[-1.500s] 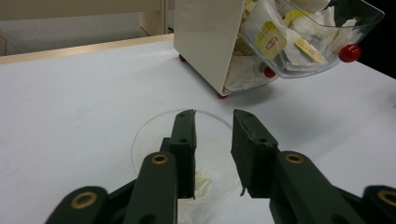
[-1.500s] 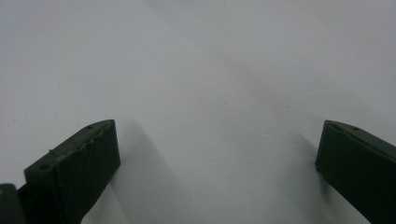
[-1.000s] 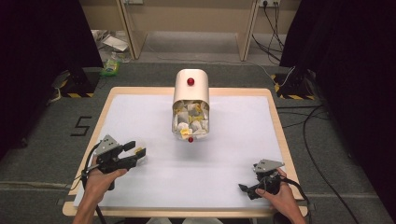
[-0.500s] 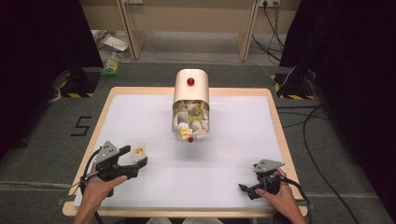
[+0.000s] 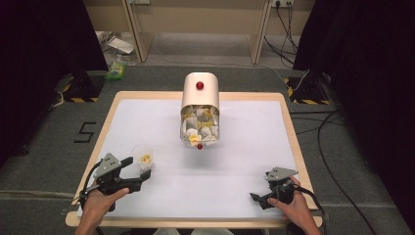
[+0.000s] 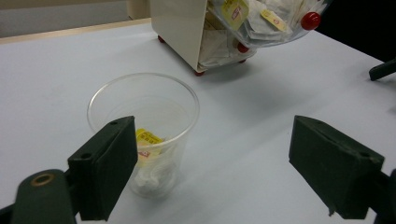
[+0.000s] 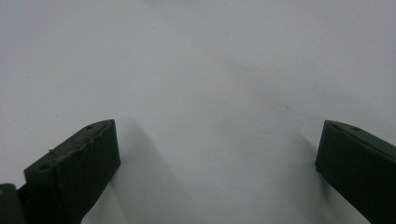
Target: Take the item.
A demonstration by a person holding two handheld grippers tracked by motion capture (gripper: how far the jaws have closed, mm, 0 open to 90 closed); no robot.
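Left gripper (image 5: 138, 168) off cup (image 5: 142, 155)

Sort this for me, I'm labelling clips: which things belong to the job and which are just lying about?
In the job:
clear plastic cup with a tea bag inside
tea bag dispenser
left gripper, open beside the cup
right gripper, open

Lying about:
green bottle on the floor
papers
cables

Left gripper (image 5: 136, 169) fingers just opened wide; right gripper (image 5: 261, 198) fingers apart.

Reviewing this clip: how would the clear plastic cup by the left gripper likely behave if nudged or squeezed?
The clear plastic cup looks thin-walled, so it would probably flex under a squeeze. Holding just a tea bag, it seems light and might slide or tip when nudged.
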